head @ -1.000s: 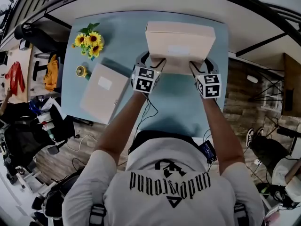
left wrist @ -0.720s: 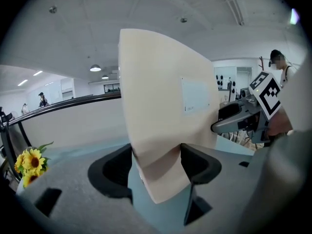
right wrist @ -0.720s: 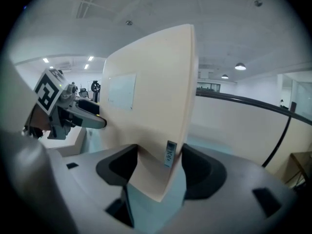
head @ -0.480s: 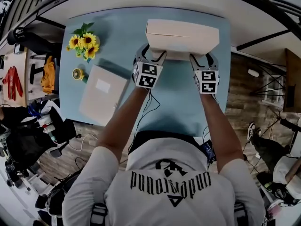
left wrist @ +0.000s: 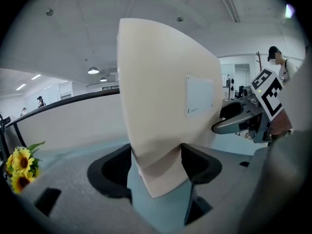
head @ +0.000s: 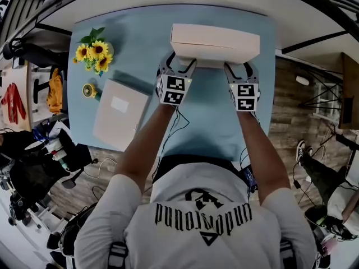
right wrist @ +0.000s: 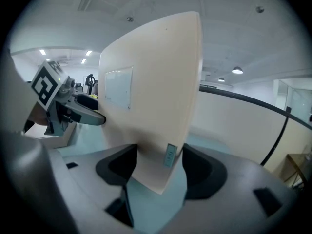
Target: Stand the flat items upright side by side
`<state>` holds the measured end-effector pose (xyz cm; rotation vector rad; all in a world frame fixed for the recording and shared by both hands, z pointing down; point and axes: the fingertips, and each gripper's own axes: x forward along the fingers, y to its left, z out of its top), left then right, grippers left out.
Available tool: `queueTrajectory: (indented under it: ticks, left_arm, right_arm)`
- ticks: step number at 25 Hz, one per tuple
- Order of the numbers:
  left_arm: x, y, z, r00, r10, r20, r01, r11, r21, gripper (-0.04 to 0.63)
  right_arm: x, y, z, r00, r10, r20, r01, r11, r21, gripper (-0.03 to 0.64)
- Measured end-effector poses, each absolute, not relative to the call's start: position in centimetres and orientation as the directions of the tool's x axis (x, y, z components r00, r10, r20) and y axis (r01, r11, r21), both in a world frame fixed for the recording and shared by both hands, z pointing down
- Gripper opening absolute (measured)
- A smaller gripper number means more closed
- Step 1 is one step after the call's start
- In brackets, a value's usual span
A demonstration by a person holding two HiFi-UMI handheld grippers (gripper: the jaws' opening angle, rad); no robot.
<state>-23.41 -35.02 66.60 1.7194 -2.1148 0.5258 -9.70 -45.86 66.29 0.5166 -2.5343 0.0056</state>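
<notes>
Flat beige cardboard box (head: 216, 42) stands on its long edge at the far middle of the light-blue tabletop (head: 207, 116), its broad face turned toward me and a narrow side up. Whether its lower edge rests on the tabletop or hangs just above it, I cannot tell. My left hand-held gripper (head: 178, 63) has its two dark jaws spread wide and pressed on both sides of the box's lower left corner. My right hand-held gripper (head: 238, 66) clamps the lower right corner the same way, jaws wide and closed on the cardboard. The box is smooth, matte and closed, so nothing of its inside shows. A pale rectangular label (left wrist: 200, 94) sits on its broad face, and a small bluish sticker (right wrist: 169, 155) sits on the narrow edge just above my right jaws.

I count two such boxes. The second flat beige cardboard box (head: 119, 114) lies flat near the tabletop's left front corner, well apart from the first, turned at a slant, closed, with a white label (head: 120, 104) on top.

Each hand-held gripper carries one black-and-white marker cube (head: 173, 89).

A bunch of yellow sunflowers with green leaves (head: 92, 52) lies at the far left of the tabletop. A small yellow round object (head: 90, 89) sits between the flowers and the lying box, just beside that box's far corner.
</notes>
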Motion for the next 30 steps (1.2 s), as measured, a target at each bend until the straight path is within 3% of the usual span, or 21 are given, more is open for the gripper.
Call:
queueTrajectory:
  ticks: [12,30]
  left_arm:
    - [-23.0,-35.0,66.1,-0.185,-0.865,0.467,-0.982,0.184,-0.048,0.357]
    - [-19.9,-30.3,61.1,-0.249,-0.877,0.412,-0.967,0.248,-0.058,0.365]
  right_arm:
    - [-9.1,-46.1,66.4,-0.784,-0.35,0.513,-0.374,0.925,0.06,0.369]
    - [-4.6,-42.3,61.9,-0.821,-0.329,0.466,-0.346,0.937,0.051,0.373]
